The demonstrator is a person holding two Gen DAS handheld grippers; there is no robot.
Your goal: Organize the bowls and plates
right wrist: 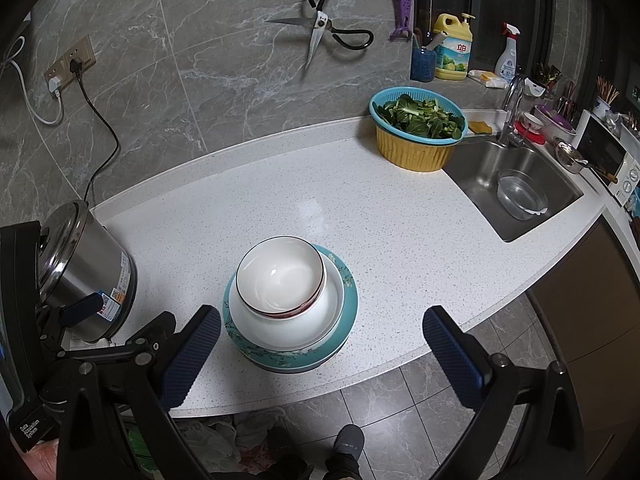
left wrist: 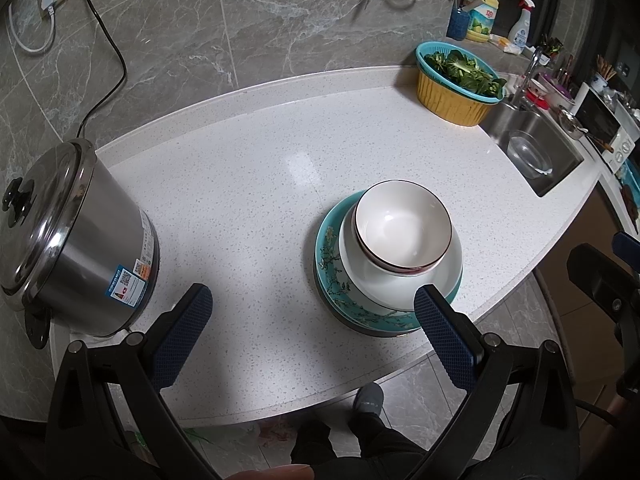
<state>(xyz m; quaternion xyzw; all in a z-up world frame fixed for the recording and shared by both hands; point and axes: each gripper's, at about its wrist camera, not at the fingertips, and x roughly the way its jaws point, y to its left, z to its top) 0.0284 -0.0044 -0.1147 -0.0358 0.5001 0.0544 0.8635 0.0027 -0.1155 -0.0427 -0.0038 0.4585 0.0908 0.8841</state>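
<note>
A stack of dishes stands near the front edge of the white counter (left wrist: 248, 152). A white bowl with a dark red rim (left wrist: 402, 228) sits on top, inside a larger white bowl (left wrist: 404, 284), on a teal floral plate (left wrist: 332, 276). The same stack shows in the right wrist view: top bowl (right wrist: 280, 276), larger bowl (right wrist: 288, 328), teal plate (right wrist: 348, 304). My left gripper (left wrist: 312, 312) is open and empty, above the counter edge, left of the stack. My right gripper (right wrist: 322, 328) is open and empty, its fingers either side of the stack, nearer than it.
A steel pot with lid (left wrist: 72, 232) stands at the counter's left, plugged into the wall. A yellow basin with a teal colander of greens (left wrist: 456, 80) stands back right beside the sink (left wrist: 536, 148), which holds a clear bowl (right wrist: 520, 196). Scissors (right wrist: 320, 28) hang on the wall.
</note>
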